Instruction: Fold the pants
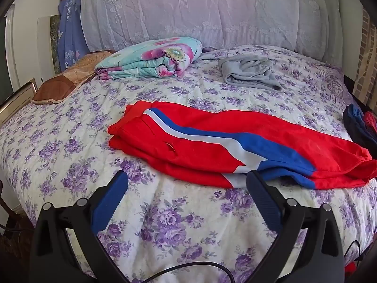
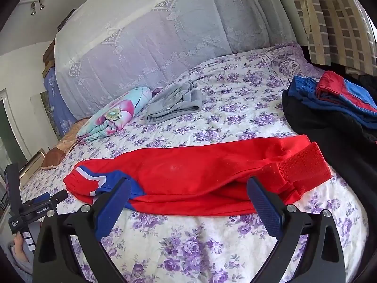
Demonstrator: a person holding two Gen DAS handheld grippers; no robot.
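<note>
Hovering wide open, both of them: left gripper [image 1: 186,176] and right gripper [image 2: 188,184] have their jaws fully spread with nothing between the pads, each tilted down toward the bed

Left gripper's fingertips sit just short of the near edge of the red pants [image 1: 212,146], around the blue-and-white stripe section. Right gripper is lined up on the same near edge further along, toward the ribbed cuffs [image 2: 304,165]. No contact visible in either view

Pants lie lengthwise across the purple floral bedspread [image 1: 165,212], near its front edge. Legs look stacked one on the other: two layers show along the near edge and at the cuffs, so the lengthwise half-fold reads as done. Waistband [image 1: 124,122] is at the left end in the left wrist view, cuffs at the right end in the right wrist view

Remaining, judging by how it lies: fold across the length, cuffs toward waistband, probably once or twice, then flatten. Fabric is a bit rumpled near the cuff end, could bunch on the fold

Around it: stack of dark, blue and red folded clothes [image 2: 329,99] at the right edge of the bed, possibly the done pile. Grey garment [image 1: 249,73] and a floral folded quilt [image 1: 150,59] further back near the lace-covered headboard, well apart from the pants. Left handheld unit [image 2: 30,210] shows at the left edge of the right wrist view
</note>
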